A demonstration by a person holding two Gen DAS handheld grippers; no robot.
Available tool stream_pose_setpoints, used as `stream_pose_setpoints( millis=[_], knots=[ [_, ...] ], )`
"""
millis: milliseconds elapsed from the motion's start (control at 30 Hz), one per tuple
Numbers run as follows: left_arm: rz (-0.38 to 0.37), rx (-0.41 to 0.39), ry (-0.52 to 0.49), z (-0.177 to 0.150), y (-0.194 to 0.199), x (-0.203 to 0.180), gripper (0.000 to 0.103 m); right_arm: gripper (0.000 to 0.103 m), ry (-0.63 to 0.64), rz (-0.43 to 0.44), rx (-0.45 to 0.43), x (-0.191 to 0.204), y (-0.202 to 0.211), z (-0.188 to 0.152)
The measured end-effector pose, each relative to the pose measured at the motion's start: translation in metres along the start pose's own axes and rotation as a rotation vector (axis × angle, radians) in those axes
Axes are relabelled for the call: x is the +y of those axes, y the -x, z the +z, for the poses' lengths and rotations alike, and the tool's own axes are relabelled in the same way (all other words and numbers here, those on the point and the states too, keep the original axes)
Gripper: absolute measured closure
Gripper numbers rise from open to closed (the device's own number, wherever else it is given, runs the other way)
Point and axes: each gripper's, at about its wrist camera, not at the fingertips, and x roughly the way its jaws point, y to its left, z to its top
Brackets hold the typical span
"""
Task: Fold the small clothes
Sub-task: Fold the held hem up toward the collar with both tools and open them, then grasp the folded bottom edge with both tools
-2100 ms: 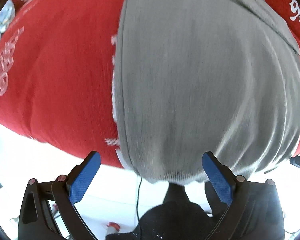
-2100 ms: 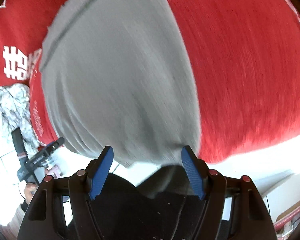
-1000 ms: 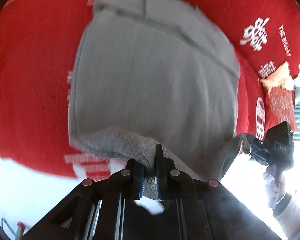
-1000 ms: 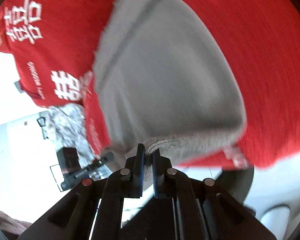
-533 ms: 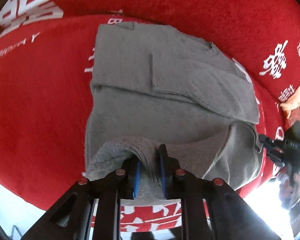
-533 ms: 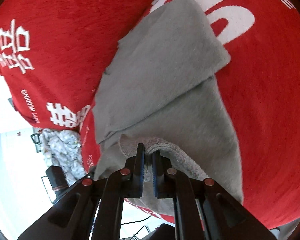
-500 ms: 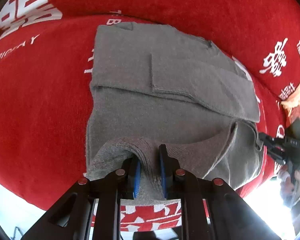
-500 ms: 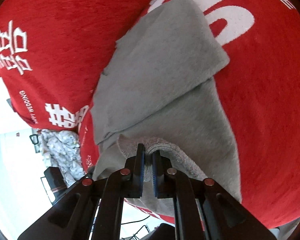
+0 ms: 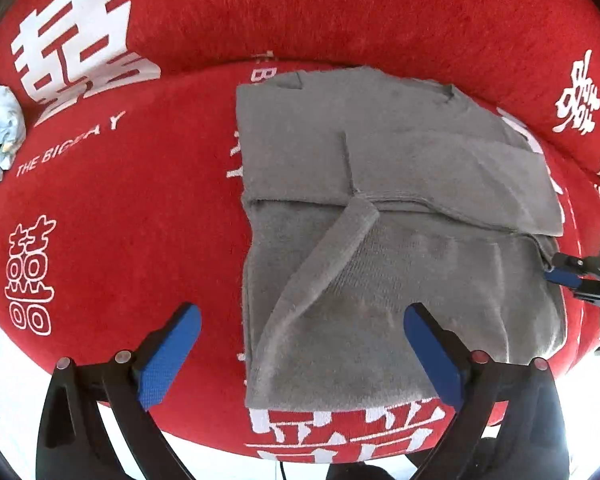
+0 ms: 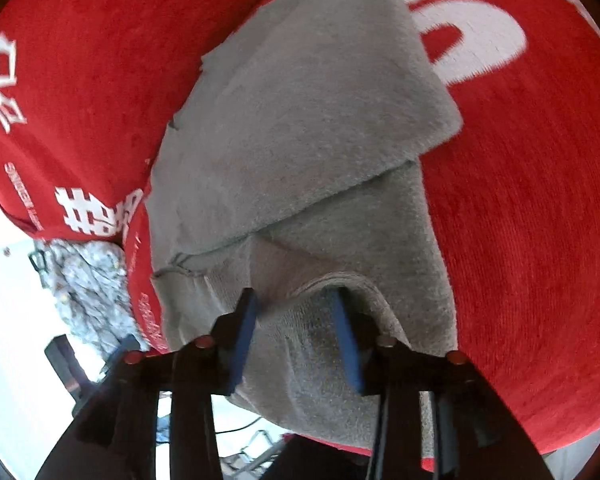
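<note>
A red plush cloth with white lettering point(image 9: 120, 240) covers the table under me. On it lies the grey fleece garment point(image 9: 400, 208), folded flat into a rough square, one strip lying diagonally across it. My left claw point(image 9: 300, 344) hovers released above its near edge; my right claw point(image 10: 296, 320) is parted, straddling a raised fold, probably letting go.

One grey garment point(image 9: 400, 240) point(image 10: 300, 160). One red cloth point(image 9: 120, 220) point(image 10: 540, 240) under it. Two grippers: left point(image 9: 300, 352), right point(image 10: 296, 344), two blue pads point(image 9: 168, 356) each. One pale patterned bundle point(image 10: 88, 292) at cloth's edge.
</note>
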Motion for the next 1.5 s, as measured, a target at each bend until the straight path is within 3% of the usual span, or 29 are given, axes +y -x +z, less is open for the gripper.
stream_pose_setpoints(
  millis=[100, 200, 267, 367, 433, 500, 533, 567, 600, 633, 667, 933, 1133, 1333, 1500],
  knots=[
    [-0.005, 0.018, -0.045, 0.006, -0.014, -0.008, 0.002, 0.057, 0.088, -0.099, -0.049, 0.015, 0.011, -0.001],
    [-0.008, 0.043, -0.070, 0.016, -0.035, -0.016, 0.002, 0.044, 0.176, -0.193, -0.097, 0.029, 0.019, -0.002],
    [0.025, 0.051, -0.070, 0.024, -0.050, -0.018, 0.002, 0.042, 0.226, -0.243, -0.105, 0.035, 0.018, 0.000],
    [0.033, 0.073, -0.052, 0.035, -0.067, -0.020, 0.002, 0.042, 0.289, -0.388, -0.094, 0.040, 0.004, 0.004],
    [0.028, 0.084, -0.042, 0.038, -0.074, -0.020, 0.003, 0.042, 0.311, -0.406, -0.093, 0.041, -0.002, 0.004],
    [0.040, 0.087, -0.053, 0.039, -0.077, -0.021, 0.025, 0.042, 0.318, -0.375, -0.083, 0.042, -0.006, 0.003],
    [0.050, 0.095, -0.058, 0.039, -0.078, -0.022, 0.031, 0.042, 0.337, -0.380, -0.078, 0.045, -0.010, 0.001],
    [0.043, 0.103, -0.060, 0.037, -0.079, -0.021, 0.048, 0.045, 0.359, -0.396, -0.068, 0.047, -0.014, -0.001],
    [0.012, 0.103, -0.056, 0.036, -0.079, -0.020, 0.072, 0.054, 0.376, -0.416, -0.060, 0.049, -0.019, -0.003],
    [-0.036, 0.096, -0.046, 0.036, -0.077, -0.018, 0.084, 0.092, 0.391, -0.443, -0.046, 0.050, -0.024, -0.004],
    [-0.047, 0.089, -0.044, 0.036, -0.075, -0.017, 0.095, 0.095, 0.403, -0.476, -0.034, 0.051, -0.027, -0.006],
    [-0.124, -0.026, -0.030, 0.031, -0.009, -0.008, 0.095, 0.095, 0.453, -0.384, -0.162, 0.086, 0.038, -0.012],
    [-0.152, -0.166, 0.015, 0.075, 0.040, 0.001, 0.095, 0.095, 0.481, -0.331, -0.289, 0.125, 0.079, 0.021],
    [-0.128, -0.243, 0.056, 0.144, 0.019, -0.003, 0.095, 0.095, 0.476, -0.339, -0.338, 0.145, 0.061, 0.095],
    [-0.051, -0.208, 0.080, 0.181, -0.034, -0.015, 0.095, 0.095, 0.386, -0.351, -0.300, 0.121, 0.014, 0.144]
  ],
)
